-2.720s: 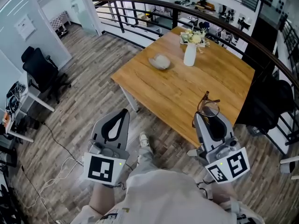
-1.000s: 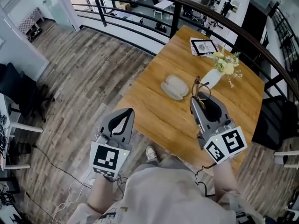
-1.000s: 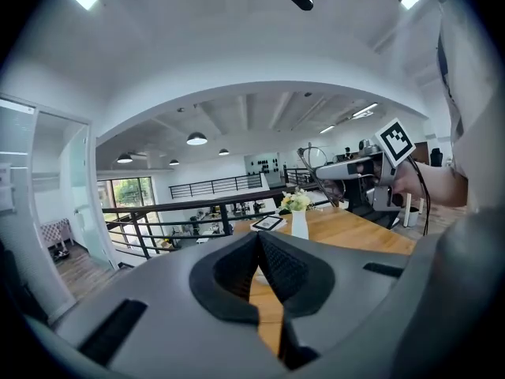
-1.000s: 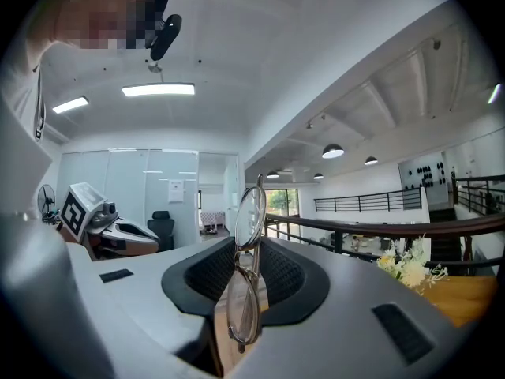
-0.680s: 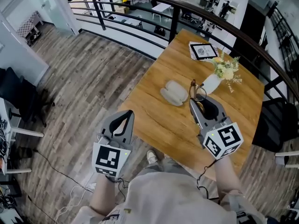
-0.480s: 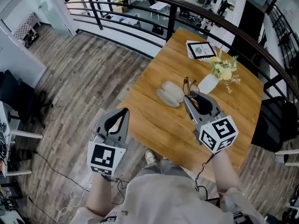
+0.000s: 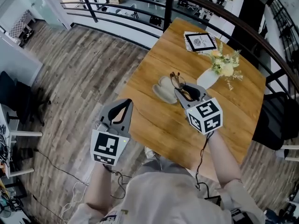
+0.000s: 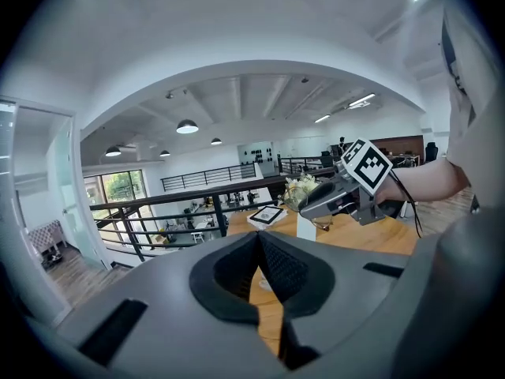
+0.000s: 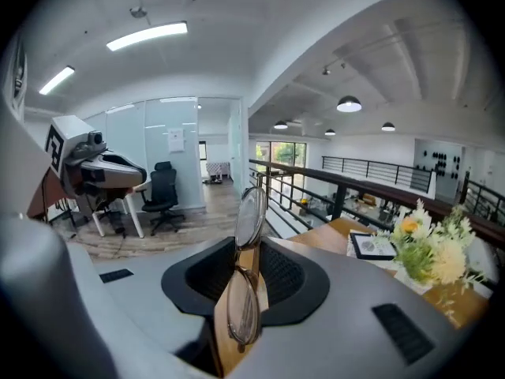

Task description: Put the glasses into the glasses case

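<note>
A pale, oval glasses case [image 7: 163,90] lies on the wooden table [image 7: 159,122]. My right gripper [image 7: 181,90] hangs just right of the case, shut on thin-rimmed glasses [image 7: 176,80] that stick out past its tips over the case's right edge. In the right gripper view the glasses [image 9: 251,215] stand edge-on between the fingers, one lens above the tips and one below. My left gripper [image 7: 124,104] is over the table's near-left edge, apart from the case, its fingertips together with nothing in them. The left gripper [image 8: 258,239] looks towards the right gripper [image 8: 331,197].
A white vase of flowers [image 7: 208,78] stands just right of my right gripper, and a framed picture [image 7: 198,41] lies at the table's far end. A black railing [image 7: 140,6] runs behind the table. A dark chair [image 7: 276,115] is at the right.
My right gripper has carried the glasses down and to the left, from near the vase to the case's right edge. The left gripper has shifted a little forward.
</note>
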### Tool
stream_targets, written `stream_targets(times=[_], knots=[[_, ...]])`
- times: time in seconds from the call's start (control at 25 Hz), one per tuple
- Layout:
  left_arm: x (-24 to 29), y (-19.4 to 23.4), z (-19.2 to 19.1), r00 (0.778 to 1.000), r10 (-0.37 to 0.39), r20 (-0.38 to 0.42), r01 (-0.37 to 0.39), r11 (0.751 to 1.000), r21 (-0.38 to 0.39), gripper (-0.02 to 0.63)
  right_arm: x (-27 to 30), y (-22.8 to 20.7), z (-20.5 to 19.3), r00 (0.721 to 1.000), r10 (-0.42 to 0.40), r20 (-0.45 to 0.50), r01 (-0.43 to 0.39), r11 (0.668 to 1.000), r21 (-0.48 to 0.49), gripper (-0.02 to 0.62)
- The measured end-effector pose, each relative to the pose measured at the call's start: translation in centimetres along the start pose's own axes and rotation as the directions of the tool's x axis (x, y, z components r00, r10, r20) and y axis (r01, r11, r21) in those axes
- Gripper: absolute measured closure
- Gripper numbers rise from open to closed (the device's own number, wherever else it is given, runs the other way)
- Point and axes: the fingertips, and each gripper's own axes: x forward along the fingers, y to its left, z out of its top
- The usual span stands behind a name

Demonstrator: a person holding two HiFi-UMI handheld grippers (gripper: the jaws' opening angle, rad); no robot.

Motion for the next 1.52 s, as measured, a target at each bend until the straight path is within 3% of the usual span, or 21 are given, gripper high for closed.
stream_targets(times=[0.32, 0.64, 0.88, 1.16, 1.36, 1.52], knots=[[6.1, 0.3, -4.0, 0.997, -0.022, -0.074, 0.018, 0.999, -0.047, 0.589, 7.2, -1.6, -6.1, 0.976, 0.149, -0.161, -0.138, 0.987, 0.078, 0.477], [10.2, -1.1, -10.0, 0.982, -0.059, -0.182, 0.037, 0.992, -0.123, 0.589, 12.9, -2.7, -14.7, 0.914, 0.245, -0.323, -0.206, 0.967, 0.152, 0.476], [11.7, -1.8, -13.3, 0.968, -0.081, -0.236, 0.042, 0.985, -0.166, 0.589, 16.3, -2.3, -20.3, 0.842, 0.320, -0.434, -0.260, 0.946, 0.193, 0.476], [11.5, -2.6, -16.2, 0.954, -0.103, -0.282, 0.044, 0.977, -0.207, 0.589, 18.0, -0.4, -22.6, 0.796, 0.396, -0.459, -0.307, 0.916, 0.258, 0.476], [11.1, -3.3, -17.3, 0.948, -0.123, -0.295, 0.053, 0.971, -0.234, 0.589, 18.5, 0.6, -23.2, 0.770, 0.465, -0.437, -0.313, 0.872, 0.376, 0.469], [10.9, -4.2, -17.8, 0.944, -0.141, -0.299, 0.065, 0.966, -0.251, 0.589, 18.7, 0.4, -23.3, 0.786, 0.485, -0.384, -0.262, 0.823, 0.504, 0.457]])
